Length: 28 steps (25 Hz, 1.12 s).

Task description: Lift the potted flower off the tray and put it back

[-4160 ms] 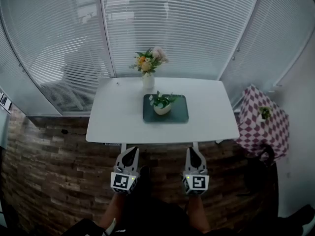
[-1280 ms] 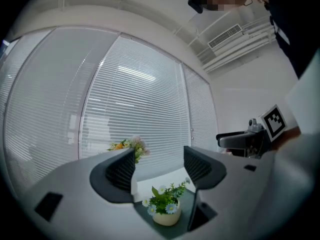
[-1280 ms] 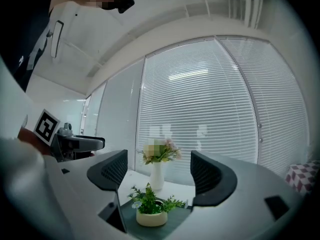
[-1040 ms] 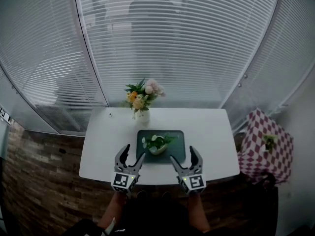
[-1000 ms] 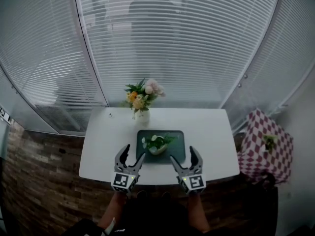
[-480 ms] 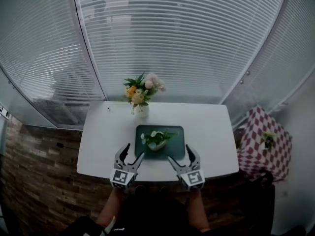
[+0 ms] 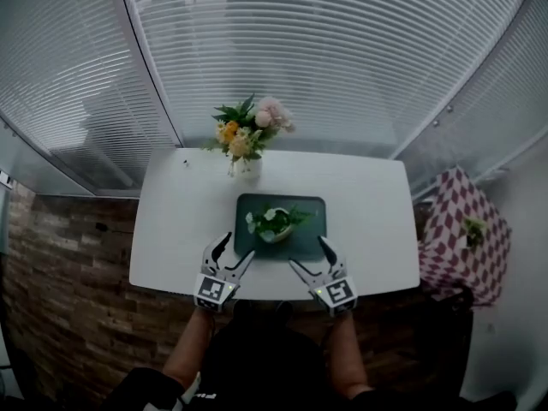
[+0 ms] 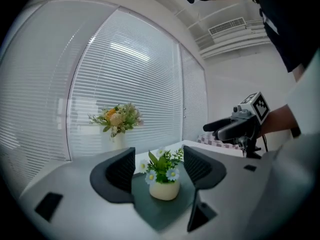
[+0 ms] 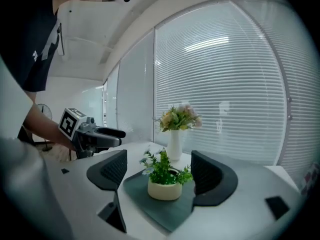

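Note:
A small potted flower point(image 7: 274, 223) in a cream pot, with white daisies and green leaves, stands upright on a dark green tray point(image 7: 310, 209) in the middle of the white table point(image 7: 368, 221). My left gripper point(image 7: 231, 252) is open near the tray's front left corner. My right gripper point(image 7: 309, 253) is open near its front right corner. Both point at the pot from a short way off. The left gripper view frames the potted flower point(image 8: 163, 178) on the tray point(image 8: 152, 211) between the jaws. The right gripper view likewise frames the potted flower point(image 9: 164, 178) on the tray point(image 9: 170, 210).
A white vase of mixed flowers point(image 7: 244, 136) stands on the table behind the tray. Window blinds point(image 7: 325, 50) close off the far side. A checked-cloth side table with a small plant point(image 7: 467, 229) is at the right. Brick-pattern floor point(image 7: 60, 264) lies to the left.
Both grippers have gone forward from below the table's front edge to over the table, and their jaws now flank the tray's front corners. The view has shifted closer to the table.

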{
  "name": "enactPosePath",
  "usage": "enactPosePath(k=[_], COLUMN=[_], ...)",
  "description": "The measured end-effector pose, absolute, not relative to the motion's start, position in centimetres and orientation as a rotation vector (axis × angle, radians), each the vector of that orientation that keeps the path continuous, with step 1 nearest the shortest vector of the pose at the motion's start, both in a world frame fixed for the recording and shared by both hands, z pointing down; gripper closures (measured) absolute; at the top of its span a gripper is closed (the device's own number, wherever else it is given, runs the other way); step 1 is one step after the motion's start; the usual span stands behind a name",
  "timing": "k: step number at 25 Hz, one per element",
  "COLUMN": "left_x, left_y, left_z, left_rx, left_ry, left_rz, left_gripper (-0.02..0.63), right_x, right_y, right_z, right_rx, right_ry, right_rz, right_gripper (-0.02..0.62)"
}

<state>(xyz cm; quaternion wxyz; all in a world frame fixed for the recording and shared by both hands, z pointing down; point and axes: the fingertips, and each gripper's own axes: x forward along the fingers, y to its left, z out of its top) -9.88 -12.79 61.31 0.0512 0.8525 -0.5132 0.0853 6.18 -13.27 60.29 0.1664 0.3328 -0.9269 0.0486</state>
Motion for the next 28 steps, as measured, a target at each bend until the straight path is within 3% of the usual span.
enactPosePath(k=[28], left_x=[-7.0], left_y=[-17.1], left_z=[74.3], left_rx=[2.751], left_ry=[-1.097], left_rz=[0.600], left_gripper=[0.324], right_x=[4.5], right_y=[-17.8], right_z=[72.5], right_rx=[0.699], right_ry=[-2.619], right_rz=[0.289], right_gripper=[0.230])
